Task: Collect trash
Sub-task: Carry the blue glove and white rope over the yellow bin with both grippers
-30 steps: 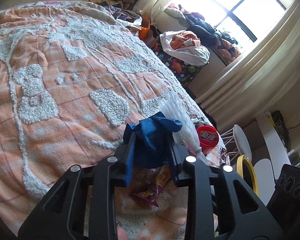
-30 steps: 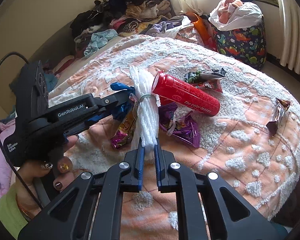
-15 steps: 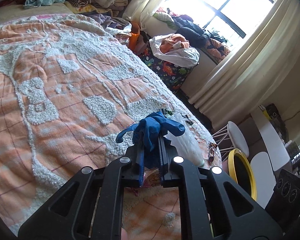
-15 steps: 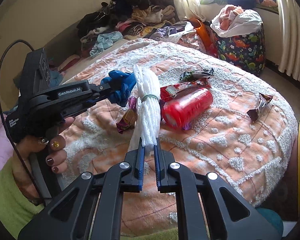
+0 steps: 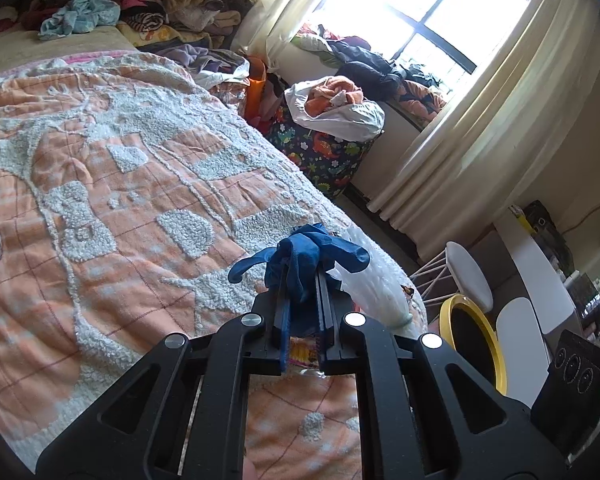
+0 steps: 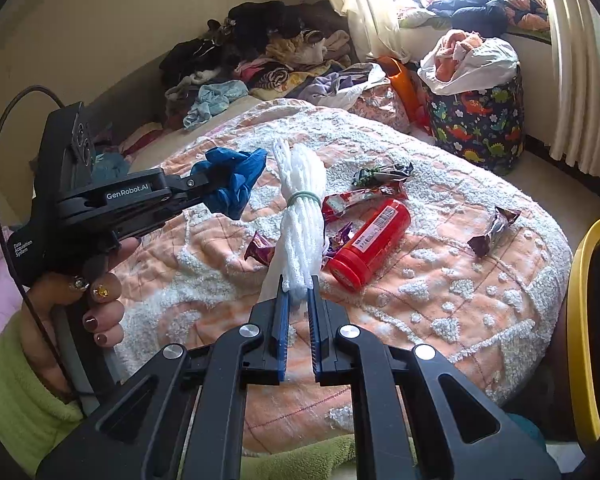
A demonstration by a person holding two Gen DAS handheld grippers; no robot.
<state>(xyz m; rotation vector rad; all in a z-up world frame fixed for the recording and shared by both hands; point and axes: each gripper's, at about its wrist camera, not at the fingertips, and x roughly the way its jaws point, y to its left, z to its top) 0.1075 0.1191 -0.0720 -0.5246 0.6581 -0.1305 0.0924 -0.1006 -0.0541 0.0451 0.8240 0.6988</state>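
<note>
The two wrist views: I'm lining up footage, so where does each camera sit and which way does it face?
Left wrist: on the left gripper, facing across the bed toward the window; only its own fingers show, shut on a blue glove.
Right wrist: on the right gripper, facing up the bed to the clothes pile; it shows the left hand and green sleeve.
Shared: glove, white bundle, dinosaur-print basket.

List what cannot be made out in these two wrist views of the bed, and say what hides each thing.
- Yellow-rimmed bin: the right view's edge cuts it off, contents unseen.
- Purple wrappers: partly hidden in the right view behind the white bundle.
- Red canister: label print too small to read.
- Blue glove: lower part hidden in the left view between the left gripper jaws.
- Window: glare washes out the outside.
</note>
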